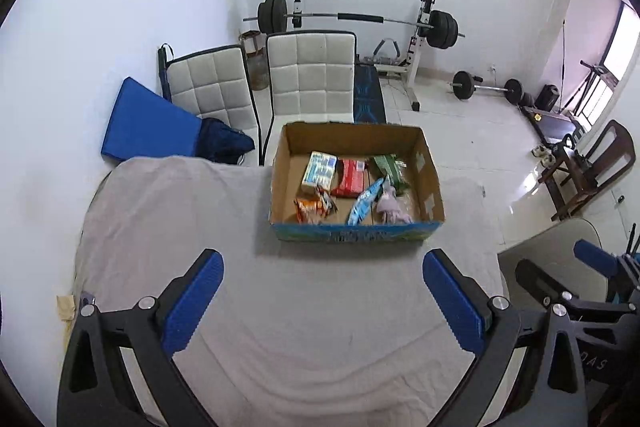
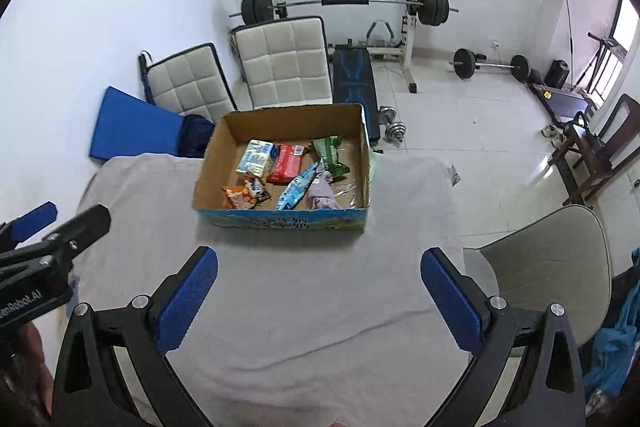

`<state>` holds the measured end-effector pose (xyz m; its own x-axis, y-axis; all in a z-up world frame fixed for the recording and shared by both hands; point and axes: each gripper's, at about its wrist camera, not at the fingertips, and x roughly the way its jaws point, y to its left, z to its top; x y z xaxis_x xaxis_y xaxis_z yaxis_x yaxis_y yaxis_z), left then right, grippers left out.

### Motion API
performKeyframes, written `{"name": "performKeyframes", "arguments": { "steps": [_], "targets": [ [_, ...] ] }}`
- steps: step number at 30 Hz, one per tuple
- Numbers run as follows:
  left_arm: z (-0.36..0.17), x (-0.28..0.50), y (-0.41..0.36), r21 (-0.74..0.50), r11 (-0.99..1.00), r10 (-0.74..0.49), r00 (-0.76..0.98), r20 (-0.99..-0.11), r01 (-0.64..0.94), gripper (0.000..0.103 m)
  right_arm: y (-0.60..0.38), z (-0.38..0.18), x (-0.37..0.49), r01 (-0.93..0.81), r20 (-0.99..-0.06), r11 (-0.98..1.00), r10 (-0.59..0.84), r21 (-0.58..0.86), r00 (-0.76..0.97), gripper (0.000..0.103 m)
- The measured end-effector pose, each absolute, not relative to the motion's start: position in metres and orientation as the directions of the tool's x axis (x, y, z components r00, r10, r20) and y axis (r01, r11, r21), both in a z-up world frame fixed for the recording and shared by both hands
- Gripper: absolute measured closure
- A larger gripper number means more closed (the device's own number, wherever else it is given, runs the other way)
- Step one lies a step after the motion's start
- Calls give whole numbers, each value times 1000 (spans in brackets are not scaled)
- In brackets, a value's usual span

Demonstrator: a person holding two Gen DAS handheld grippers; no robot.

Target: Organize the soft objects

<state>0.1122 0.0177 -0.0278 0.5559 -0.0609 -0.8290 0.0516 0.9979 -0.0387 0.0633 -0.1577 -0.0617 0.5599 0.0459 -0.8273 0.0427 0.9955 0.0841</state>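
Observation:
A cardboard box (image 1: 430,183) (image 2: 208,171) stands on the cloth-covered table (image 1: 168,227) (image 2: 400,227). Inside lie several soft packets: a pale yellow pack (image 1: 319,171) (image 2: 256,155), a red pack (image 1: 351,178) (image 2: 287,163), a green pack (image 1: 386,167) (image 2: 331,155), an orange packet (image 1: 310,209) (image 2: 239,198), a blue packet (image 1: 365,203) (image 2: 297,189) and a pale pink cloth (image 1: 390,207) (image 2: 322,193). My left gripper (image 1: 323,267) is open and empty above the table, short of the box. My right gripper (image 2: 319,263) is open and empty, likewise short of the box.
Two white padded chairs (image 1: 310,75) (image 2: 286,61) stand behind the table, beside a blue mat (image 1: 144,123) (image 2: 132,131). A barbell rack (image 1: 356,19) (image 2: 344,3), a bench and dumbbells (image 2: 394,129) are on the floor. A beige chair (image 2: 548,259) is at the table's right.

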Motion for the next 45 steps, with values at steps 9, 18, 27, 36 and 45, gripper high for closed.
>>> {"name": "performKeyframes", "arguments": {
  "steps": [9,18,27,36,45],
  "targets": [
    [-5,79,16,6,999,-20,606,-796,41,1,-154,-22,8,37,-798,997,35,71,602,0],
    [-11,80,17,23,1000,9,615,-788,15,1,-159,-17,-1,57,-793,997,3,47,610,0],
    [-8,88,17,34,999,33,656,-754,-11,1,-162,-22,20,71,-781,997,-18,34,625,0],
    [-4,100,14,49,999,38,680,-732,-3,1,-162,-15,39,73,-754,997,-33,19,656,0],
    [0,102,14,39,999,28,693,-720,0,1,-161,-1,47,80,-725,997,-54,2,687,0]
  ]
}}
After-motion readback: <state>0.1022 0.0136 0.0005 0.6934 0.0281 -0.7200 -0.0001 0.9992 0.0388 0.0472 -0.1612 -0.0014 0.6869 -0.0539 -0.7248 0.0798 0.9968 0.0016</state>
